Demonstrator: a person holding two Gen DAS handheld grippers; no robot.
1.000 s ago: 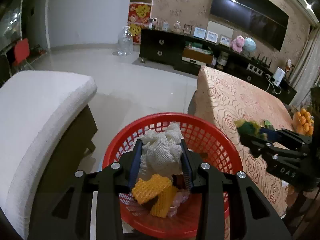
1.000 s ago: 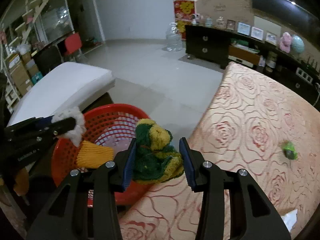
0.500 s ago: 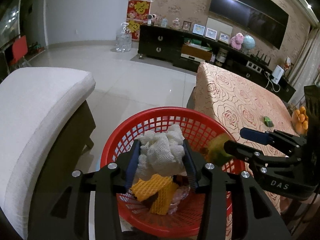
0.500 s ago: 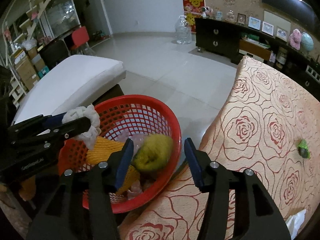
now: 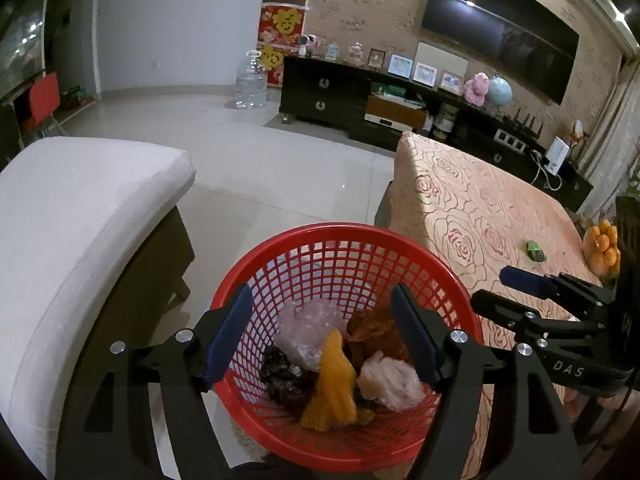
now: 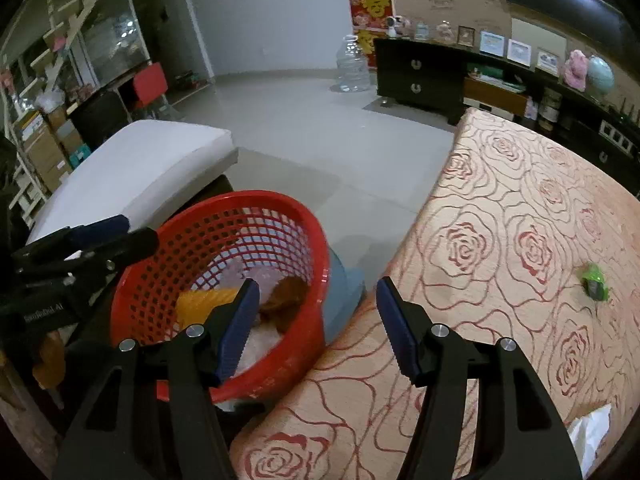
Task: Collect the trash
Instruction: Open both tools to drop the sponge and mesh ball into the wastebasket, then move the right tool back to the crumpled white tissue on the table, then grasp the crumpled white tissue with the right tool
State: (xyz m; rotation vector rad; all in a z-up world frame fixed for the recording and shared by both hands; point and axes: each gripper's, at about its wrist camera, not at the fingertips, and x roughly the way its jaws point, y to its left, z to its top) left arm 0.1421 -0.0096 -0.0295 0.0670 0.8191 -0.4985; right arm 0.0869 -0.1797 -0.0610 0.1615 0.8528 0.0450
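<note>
left wrist view: the left tongs (image 5: 320,336) hung spread wide over the red basket (image 5: 256,276), gripping nothing. the basket sat low between a white cushioned seat (image 5: 80,216) on the left and the rose-patterned table (image 5: 480,208) on the right. inside it lay a heap of trash: two yellow-orange foam nets (image 5: 332,380), one clear plastic wad (image 5: 304,328), one pale net ball (image 5: 390,380), one dark scrap (image 5: 284,372) and one brownish piece (image 5: 372,328). the count is approximate, since the pieces overlapped. one small green scrap (image 5: 535,250) lay on the table, well apart on the far right. the right tongs (image 5: 496,290) showed at the right edge; how far they stood open could not be told here.

right wrist view: the right tongs (image 6: 316,324) gaped wide and empty, straddling the basket's near rim and the table edge. the green scrap (image 6: 594,280) lay far right on the table, and one white tissue (image 6: 590,432) sat at the near right edge. one blue object (image 6: 344,288) was tucked beside the basket.

likely risks: a finger could catch the light basket's rim and tip it, spilling the heap, and the tiny green scrap could slip from a wide grip.
</note>
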